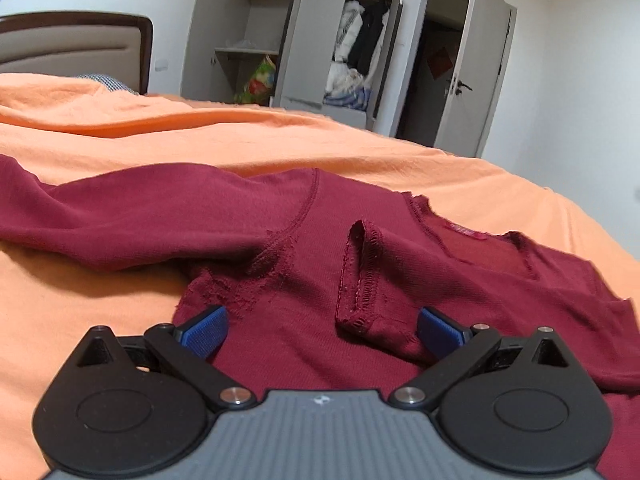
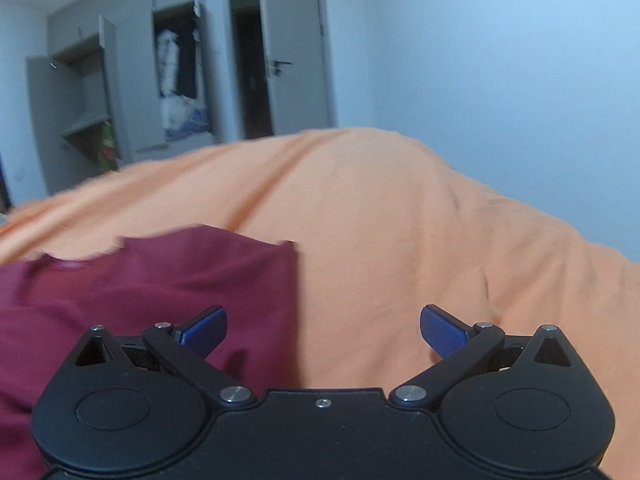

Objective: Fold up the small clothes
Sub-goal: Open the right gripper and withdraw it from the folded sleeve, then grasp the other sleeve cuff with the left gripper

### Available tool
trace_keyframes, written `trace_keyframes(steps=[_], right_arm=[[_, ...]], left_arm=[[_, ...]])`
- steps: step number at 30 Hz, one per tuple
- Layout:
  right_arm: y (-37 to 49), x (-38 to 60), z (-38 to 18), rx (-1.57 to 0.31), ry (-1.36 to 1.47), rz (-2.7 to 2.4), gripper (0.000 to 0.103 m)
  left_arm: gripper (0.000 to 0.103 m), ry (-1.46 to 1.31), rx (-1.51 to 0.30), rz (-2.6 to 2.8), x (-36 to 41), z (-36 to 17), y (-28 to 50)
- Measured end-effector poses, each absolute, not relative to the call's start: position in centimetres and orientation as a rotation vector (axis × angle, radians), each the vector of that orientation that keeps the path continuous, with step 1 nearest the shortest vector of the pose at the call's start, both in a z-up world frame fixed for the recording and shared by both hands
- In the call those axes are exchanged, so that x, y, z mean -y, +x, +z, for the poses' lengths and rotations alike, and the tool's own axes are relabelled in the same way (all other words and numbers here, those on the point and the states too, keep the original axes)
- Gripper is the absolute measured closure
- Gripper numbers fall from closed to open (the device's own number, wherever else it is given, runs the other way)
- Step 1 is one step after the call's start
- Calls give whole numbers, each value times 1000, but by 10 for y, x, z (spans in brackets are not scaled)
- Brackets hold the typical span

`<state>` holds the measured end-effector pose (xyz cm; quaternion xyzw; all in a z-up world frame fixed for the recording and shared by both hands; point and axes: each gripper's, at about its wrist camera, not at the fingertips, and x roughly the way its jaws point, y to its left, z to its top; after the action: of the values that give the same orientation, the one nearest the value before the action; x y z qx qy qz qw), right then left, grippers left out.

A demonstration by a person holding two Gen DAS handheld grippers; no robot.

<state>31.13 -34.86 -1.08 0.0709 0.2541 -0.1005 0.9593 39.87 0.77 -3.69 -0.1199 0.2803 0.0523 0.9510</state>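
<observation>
While both sets of jaws stand spread and empty, a maroon shirt lies on the orange bedsheet.
Rumpled knit, one sleeve trailing far left, a cuff folded onto its chest, frayed neckline with a red label too blurred to read; left gripper hovers over it, right gripper straddles its right edge.

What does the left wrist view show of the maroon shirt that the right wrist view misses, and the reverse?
Left wrist only: the maroon shirt's sleeve, neckline label and a raised seam fold, plus the headboard. Right wrist only: the shirt's straight side edge with bare orange bedsheet beyond. Both: open fingers, left gripper and right gripper, wardrobe, door.
</observation>
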Motion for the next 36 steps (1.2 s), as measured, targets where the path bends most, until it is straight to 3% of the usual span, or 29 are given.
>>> trace_keyframes(steps=[7, 13, 23, 36], right_arm=[[258, 281, 17, -520, 97, 99, 1], [218, 229, 7, -559, 62, 257, 1], [210, 204, -35, -609, -44, 231, 0], [213, 207, -45, -584, -22, 238, 0]], left_arm=[[0, -205, -496, 140, -46, 16, 356], [0, -228, -511, 310, -134, 37, 324], [0, -446, -454, 628, -273, 25, 286], [0, -406, -404, 631, -294, -2, 343]])
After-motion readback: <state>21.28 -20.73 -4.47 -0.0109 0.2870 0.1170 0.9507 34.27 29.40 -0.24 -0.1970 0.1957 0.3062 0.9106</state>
